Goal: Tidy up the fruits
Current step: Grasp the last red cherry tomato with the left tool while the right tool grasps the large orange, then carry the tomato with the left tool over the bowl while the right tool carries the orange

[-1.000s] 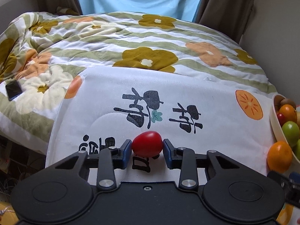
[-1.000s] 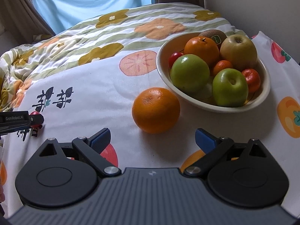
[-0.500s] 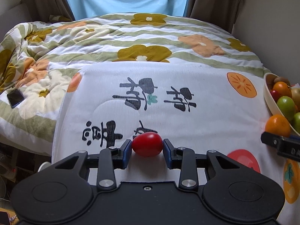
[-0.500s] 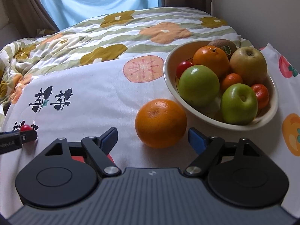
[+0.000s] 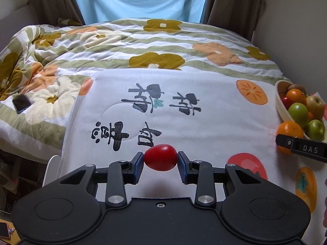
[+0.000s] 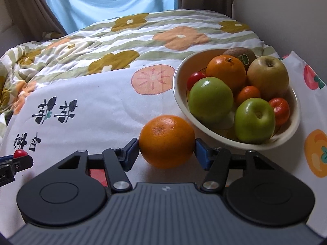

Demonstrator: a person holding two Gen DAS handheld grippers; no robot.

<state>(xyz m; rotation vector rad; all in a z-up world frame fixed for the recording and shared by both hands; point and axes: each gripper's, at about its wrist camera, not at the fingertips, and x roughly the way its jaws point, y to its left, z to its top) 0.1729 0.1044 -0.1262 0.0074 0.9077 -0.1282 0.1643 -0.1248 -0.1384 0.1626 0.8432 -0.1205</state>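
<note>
My left gripper (image 5: pixel 160 160) is shut on a small red tomato (image 5: pixel 160 157) and holds it above the printed white cloth (image 5: pixel 204 122). My right gripper (image 6: pixel 167 150) stands around a large orange (image 6: pixel 167 141) that rests on the cloth just left of the cream fruit bowl (image 6: pixel 181 102); its blue pads are at the orange's sides, and I cannot tell if they press it. The bowl holds green apples, an orange, a kiwi and small red fruits. In the left wrist view the bowl (image 5: pixel 280 102) and orange (image 5: pixel 289 130) sit at the far right.
A flowered quilt (image 5: pixel 143 47) covers the bed behind the cloth. A phone (image 5: pixel 21 103) lies on the quilt at the left. Curtains and a wall stand behind. The bed edge drops off at the lower left.
My right gripper has moved forward and narrowed until its pads flank the orange. My left gripper has lifted and drawn back with the tomato.
</note>
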